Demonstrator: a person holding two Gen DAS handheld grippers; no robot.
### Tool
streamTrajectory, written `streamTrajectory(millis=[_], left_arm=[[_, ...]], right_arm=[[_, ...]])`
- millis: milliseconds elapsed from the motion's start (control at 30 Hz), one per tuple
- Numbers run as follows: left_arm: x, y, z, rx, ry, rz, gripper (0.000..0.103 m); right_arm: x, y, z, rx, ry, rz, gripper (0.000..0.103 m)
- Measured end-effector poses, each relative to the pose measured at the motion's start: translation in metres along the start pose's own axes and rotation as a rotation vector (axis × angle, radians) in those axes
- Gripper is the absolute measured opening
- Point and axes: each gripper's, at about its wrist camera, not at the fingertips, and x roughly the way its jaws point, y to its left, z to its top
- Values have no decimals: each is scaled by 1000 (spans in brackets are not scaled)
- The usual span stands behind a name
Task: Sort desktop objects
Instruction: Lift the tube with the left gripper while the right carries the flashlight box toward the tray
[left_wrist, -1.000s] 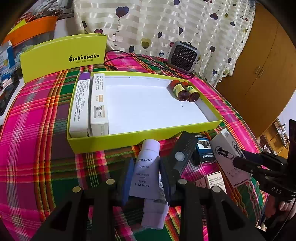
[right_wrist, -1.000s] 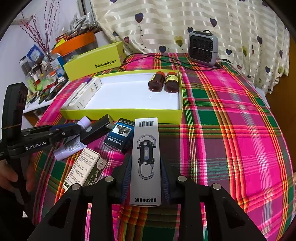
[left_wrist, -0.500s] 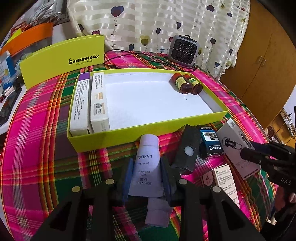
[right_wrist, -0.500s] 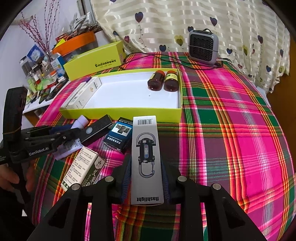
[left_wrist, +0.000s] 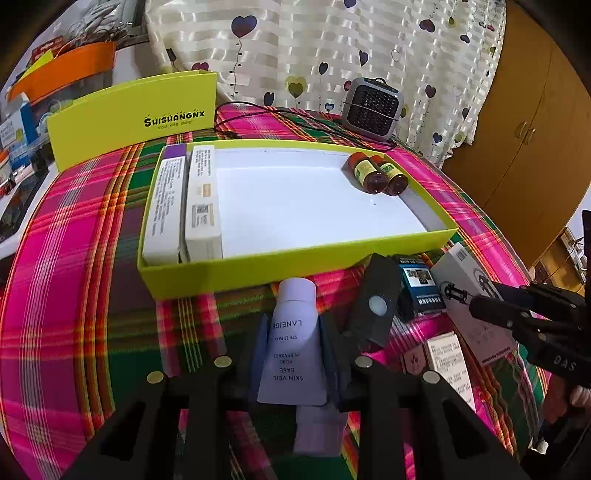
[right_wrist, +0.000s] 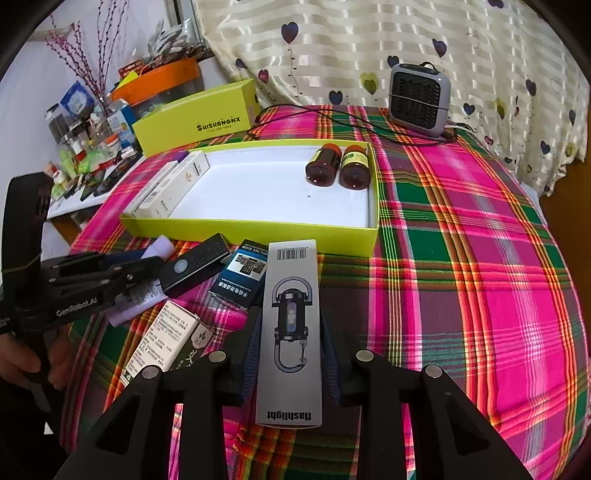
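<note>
A lavender LANEIGE tube (left_wrist: 291, 339) lies cap-forward between the pads of my left gripper (left_wrist: 293, 325). The jaws are closing and the pads touch its sides. My right gripper (right_wrist: 290, 317) is shut on a grey flashlight box (right_wrist: 290, 332), held just in front of the yellow-green tray (right_wrist: 258, 230). Inside the tray (left_wrist: 295, 266) are two long white boxes (left_wrist: 184, 206) at the left and two brown bottles (left_wrist: 376, 173) at the far right. A black remote (left_wrist: 375, 306), a dark blue box (left_wrist: 421, 288) and a white-green box (right_wrist: 162, 336) lie on the plaid cloth between the grippers.
The tray's upright lid (left_wrist: 136, 118) stands behind it on the left. A small grey heater (left_wrist: 371, 107) with its black cable sits at the table's back. A cluttered shelf (right_wrist: 85, 147) is off the left edge. Bare plaid cloth (right_wrist: 480, 258) lies right of the tray.
The left gripper's pads have drawn in against the tube, which now sits straighter between them. The right gripper and its flashlight box have not moved.
</note>
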Motion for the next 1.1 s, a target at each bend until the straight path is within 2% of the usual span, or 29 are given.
streamTrajectory(millis=[333,833,1100], left_arm=[[-14,3,-5,-42,-25,-29,27],[-19,0,-3,-31,-51,-44,27],[-32,4,2,-55,-82,-79,27]], right_arm=[[-7,-5,-6,25,-12,28,31],[-11,-12,-5,53,-26,32,31],[-16,-10,-1,52,-57,45,31]])
